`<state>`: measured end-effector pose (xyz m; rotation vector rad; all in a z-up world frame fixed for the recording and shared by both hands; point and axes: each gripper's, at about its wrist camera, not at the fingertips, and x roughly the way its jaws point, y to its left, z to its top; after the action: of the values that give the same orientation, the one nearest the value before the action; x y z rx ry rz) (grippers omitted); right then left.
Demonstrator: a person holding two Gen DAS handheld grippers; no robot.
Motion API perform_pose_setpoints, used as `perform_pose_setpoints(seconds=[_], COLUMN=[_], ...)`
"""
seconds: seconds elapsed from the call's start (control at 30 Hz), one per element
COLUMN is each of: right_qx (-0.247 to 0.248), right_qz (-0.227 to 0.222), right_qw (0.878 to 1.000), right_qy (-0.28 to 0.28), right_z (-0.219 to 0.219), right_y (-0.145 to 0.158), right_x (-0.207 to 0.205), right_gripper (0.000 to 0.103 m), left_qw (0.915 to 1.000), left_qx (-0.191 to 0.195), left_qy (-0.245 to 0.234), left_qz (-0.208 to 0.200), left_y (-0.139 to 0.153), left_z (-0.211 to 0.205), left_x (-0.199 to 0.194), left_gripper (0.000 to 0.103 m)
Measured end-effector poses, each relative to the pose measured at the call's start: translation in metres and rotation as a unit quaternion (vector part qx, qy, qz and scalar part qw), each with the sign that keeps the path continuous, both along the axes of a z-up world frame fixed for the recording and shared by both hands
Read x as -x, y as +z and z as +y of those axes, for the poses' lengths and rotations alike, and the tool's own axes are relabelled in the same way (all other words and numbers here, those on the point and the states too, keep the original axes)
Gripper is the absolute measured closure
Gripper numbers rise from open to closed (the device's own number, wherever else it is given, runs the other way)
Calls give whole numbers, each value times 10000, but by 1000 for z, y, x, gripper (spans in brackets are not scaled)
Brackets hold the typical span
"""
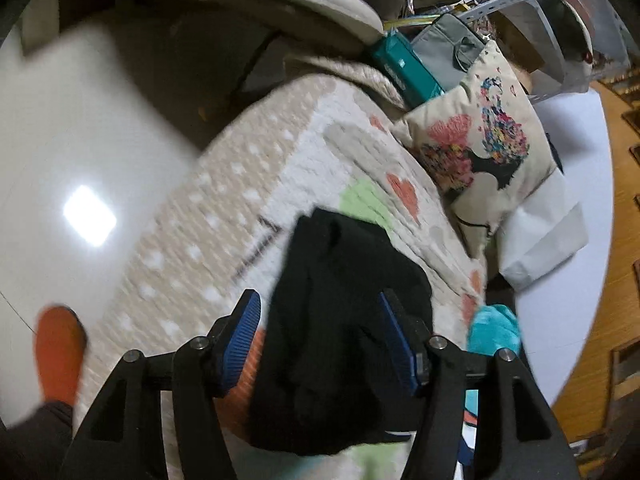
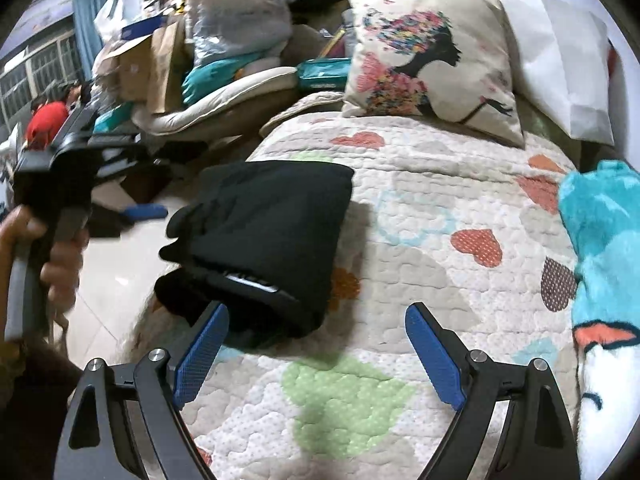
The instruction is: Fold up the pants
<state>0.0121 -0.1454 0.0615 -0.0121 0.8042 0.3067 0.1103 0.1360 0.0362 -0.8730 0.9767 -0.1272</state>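
Observation:
The black pants lie folded into a compact bundle near the left edge of the heart-patterned quilt. They also show in the left wrist view, between the fingers. My left gripper is open above the bundle, with its blue pads on either side and apart from the cloth. It also shows in the right wrist view, held in a hand left of the bed. My right gripper is open and empty, low over the quilt just right of the bundle.
A floral pillow and a white pillow lie at the head of the bed. A turquoise plush blanket lies at the right edge. Piled bags, boxes and cushions crowd the left side. The pale tiled floor and an orange slipper are beside the bed.

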Motion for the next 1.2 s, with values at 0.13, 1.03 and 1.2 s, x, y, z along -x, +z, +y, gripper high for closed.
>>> perform_pose_setpoints(seconds=[0.13, 1.03, 1.2], right_qx=[-96, 211, 99], right_qz=[59, 63, 130], right_qw=[9998, 9994, 9991], right_qy=[-133, -254, -382], right_z=[-8, 11, 3], right_y=[0, 7, 4], right_x=[-7, -50, -52], right_gripper=[10, 10, 10], left_qw=[9993, 9347, 9369], left_qx=[-312, -3312, -3270], left_qy=[-214, -285, -328], left_qz=[62, -1261, -1190], left_y=[1, 85, 81], left_z=[-18, -73, -74], left_x=[-7, 27, 24], left_gripper=[43, 42, 42])
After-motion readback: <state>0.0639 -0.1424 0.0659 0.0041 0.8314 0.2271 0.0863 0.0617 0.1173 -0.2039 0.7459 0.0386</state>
